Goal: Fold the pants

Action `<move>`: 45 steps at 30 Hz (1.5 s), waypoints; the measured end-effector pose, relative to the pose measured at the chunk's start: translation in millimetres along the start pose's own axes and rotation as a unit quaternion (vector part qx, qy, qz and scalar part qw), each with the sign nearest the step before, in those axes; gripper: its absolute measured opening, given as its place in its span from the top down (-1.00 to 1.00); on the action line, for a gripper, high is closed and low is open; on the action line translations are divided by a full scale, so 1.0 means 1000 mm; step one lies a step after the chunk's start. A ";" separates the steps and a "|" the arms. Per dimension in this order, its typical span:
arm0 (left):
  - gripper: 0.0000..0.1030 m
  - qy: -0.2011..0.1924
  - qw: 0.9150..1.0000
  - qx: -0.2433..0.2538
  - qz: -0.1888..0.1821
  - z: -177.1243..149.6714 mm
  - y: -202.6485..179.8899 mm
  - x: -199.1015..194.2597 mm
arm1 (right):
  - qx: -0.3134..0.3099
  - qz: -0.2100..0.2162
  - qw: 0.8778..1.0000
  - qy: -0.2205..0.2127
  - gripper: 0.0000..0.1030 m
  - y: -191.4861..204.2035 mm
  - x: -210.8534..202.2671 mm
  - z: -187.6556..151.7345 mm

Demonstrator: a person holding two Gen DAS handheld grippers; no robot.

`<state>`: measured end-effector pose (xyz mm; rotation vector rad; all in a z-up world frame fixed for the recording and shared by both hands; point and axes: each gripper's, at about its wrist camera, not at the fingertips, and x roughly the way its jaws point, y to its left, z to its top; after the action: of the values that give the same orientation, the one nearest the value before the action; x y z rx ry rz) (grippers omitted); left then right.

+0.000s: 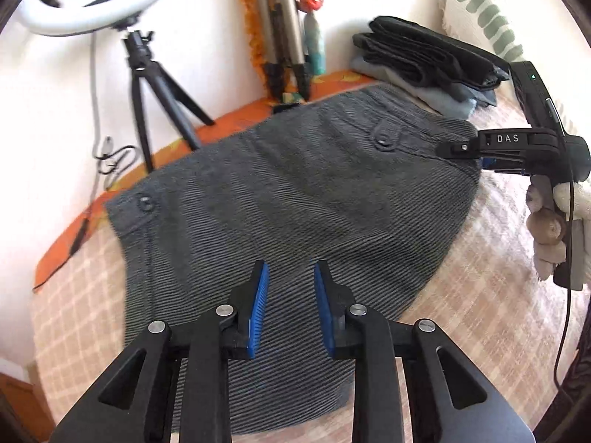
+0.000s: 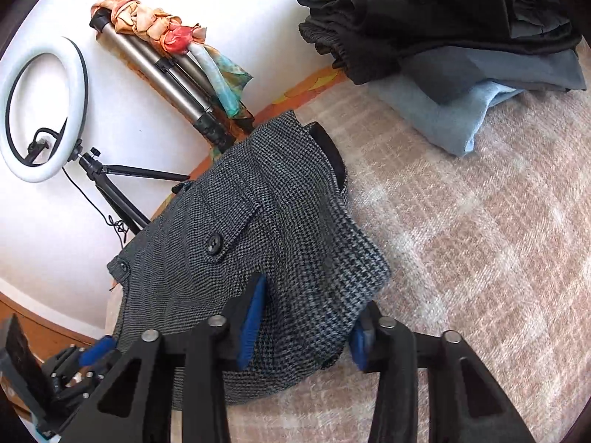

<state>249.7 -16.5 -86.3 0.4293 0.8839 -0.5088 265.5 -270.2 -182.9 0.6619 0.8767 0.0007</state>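
Grey houndstooth pants lie folded on a pink checked blanket, waistband and buttoned pocket flaps toward the wall. My left gripper hovers open over the near part of the pants, nothing between its blue pads. My right gripper straddles the pants' right waist corner; the fabric lies between its wide-apart blue pads, which do not pinch it. The right gripper also shows in the left wrist view at the pants' right edge. The left gripper shows at the lower left of the right wrist view.
A stack of folded dark and blue clothes sits at the back right. A ring light on a small tripod, a folded tripod with a scarf and a white wall stand behind. A patterned pillow lies far right.
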 end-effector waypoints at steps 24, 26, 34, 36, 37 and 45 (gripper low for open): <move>0.52 0.031 0.996 -0.066 -0.052 0.023 0.050 0.038 | -0.072 -0.034 0.997 -0.004 0.31 0.001 -0.016 0.007; 0.52 0.047 0.996 -0.058 -0.040 0.020 0.046 0.054 | -0.060 -0.029 0.998 0.001 0.25 -0.004 -0.014 0.008; 0.27 0.044 0.994 -0.025 0.095 0.015 0.059 0.089 | -0.055 -0.030 0.998 0.004 0.15 -0.007 -0.012 0.006; 0.27 0.042 0.995 -0.042 0.078 0.016 0.065 0.078 | -0.055 -0.029 0.998 0.007 0.14 -0.006 -0.013 0.006; 0.27 0.033 0.996 -0.046 0.071 0.015 0.066 0.068 | -0.052 -0.026 0.998 0.008 0.14 -0.006 -0.012 0.006; 0.27 0.000 1.000 -0.006 -0.028 -0.015 0.005 0.011 | -0.043 -0.019 0.999 0.004 -0.16 -0.001 -0.005 0.007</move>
<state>249.7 -6.9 -103.0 0.3950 0.9001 -0.5545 267.2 -276.0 -176.6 0.5648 0.8925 0.0073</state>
